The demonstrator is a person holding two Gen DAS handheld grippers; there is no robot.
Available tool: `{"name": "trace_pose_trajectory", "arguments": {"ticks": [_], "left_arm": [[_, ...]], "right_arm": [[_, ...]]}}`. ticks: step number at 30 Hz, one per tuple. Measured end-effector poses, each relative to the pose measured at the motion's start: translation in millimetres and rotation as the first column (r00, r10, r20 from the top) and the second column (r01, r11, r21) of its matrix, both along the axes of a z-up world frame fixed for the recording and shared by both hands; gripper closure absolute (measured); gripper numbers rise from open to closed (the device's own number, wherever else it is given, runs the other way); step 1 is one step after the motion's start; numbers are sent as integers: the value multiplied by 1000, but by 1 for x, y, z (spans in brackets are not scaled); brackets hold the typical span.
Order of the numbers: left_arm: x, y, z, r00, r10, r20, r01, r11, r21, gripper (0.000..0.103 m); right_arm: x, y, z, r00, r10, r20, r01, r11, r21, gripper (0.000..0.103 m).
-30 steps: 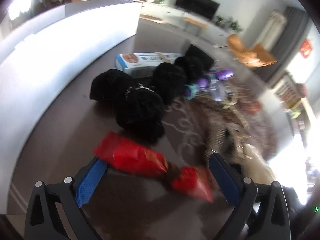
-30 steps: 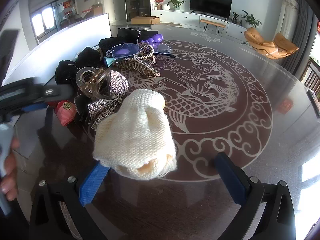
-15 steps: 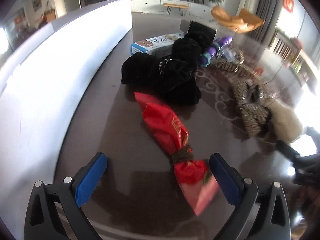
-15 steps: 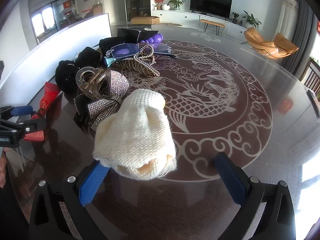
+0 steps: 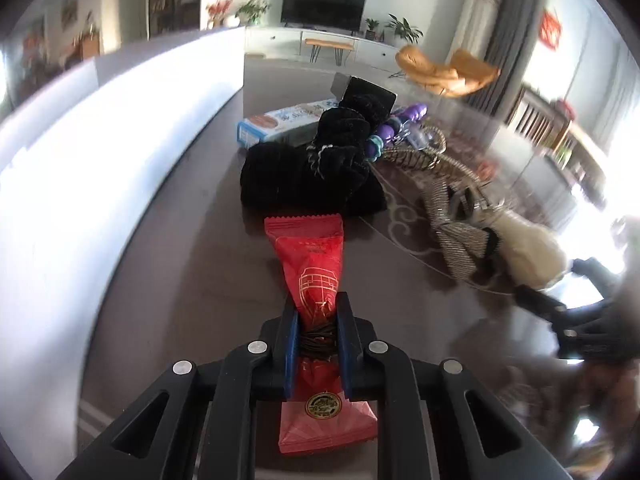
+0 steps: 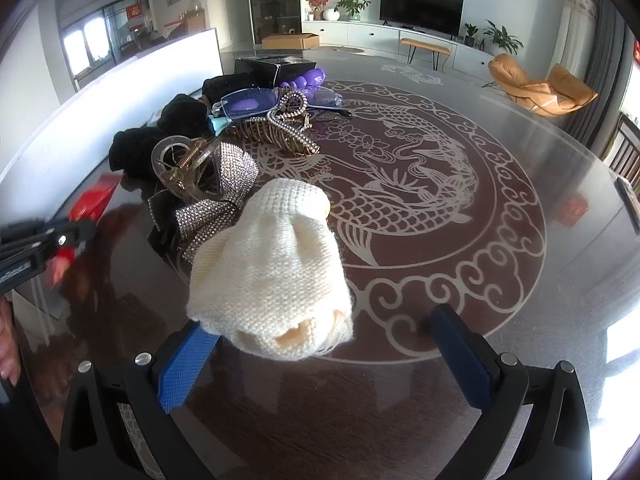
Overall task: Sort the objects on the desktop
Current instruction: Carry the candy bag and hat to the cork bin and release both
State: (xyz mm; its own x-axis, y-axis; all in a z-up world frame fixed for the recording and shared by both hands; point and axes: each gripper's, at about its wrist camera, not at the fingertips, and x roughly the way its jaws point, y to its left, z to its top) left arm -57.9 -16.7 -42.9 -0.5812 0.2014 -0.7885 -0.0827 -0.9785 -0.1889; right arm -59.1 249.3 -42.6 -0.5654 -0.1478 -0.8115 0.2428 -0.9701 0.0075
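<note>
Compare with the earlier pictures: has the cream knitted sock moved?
No. In the right wrist view the cream knitted sock lies at the same spot on the table's dragon pattern.

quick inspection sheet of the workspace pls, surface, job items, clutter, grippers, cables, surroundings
surface: dark round table with a pale dragon inlay.
job's things: red snack packet banded at its waist; cream knit sock; clear-framed glasses.
clutter: black scrunchies, rhinestone bow, hair claw clips, blue-and-white box.
grippers: left gripper has just closed on the packet's banded waist; right gripper open, the sock's end between its fingers.
cables: nothing seen.
surroundings: television, orange chair, white panel.
</note>
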Motion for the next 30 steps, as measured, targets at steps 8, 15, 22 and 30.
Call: {"name": "trace_pose_trajectory", "arguments": {"ticks": [8, 15, 22, 30], "left_arm": [[28, 32, 3, 994, -108, -16, 108, 993, -44, 87], [40, 28, 16, 990, -133, -50, 134, 991, 28, 87], [76, 12, 52, 986, -106, -130, 129, 975, 181, 87], [92, -67, 119, 974, 29, -225, 24, 973, 229, 87]], "right_arm": [[-8, -9, 29, 993, 116, 6, -115, 993, -30, 0], [-14, -17, 19, 990, 109, 91, -108, 994, -10, 56], [70, 3, 18, 997, 50, 57, -50, 999, 9, 56], [74, -70, 72, 980, 188, -59, -193, 978, -83, 56]]}}
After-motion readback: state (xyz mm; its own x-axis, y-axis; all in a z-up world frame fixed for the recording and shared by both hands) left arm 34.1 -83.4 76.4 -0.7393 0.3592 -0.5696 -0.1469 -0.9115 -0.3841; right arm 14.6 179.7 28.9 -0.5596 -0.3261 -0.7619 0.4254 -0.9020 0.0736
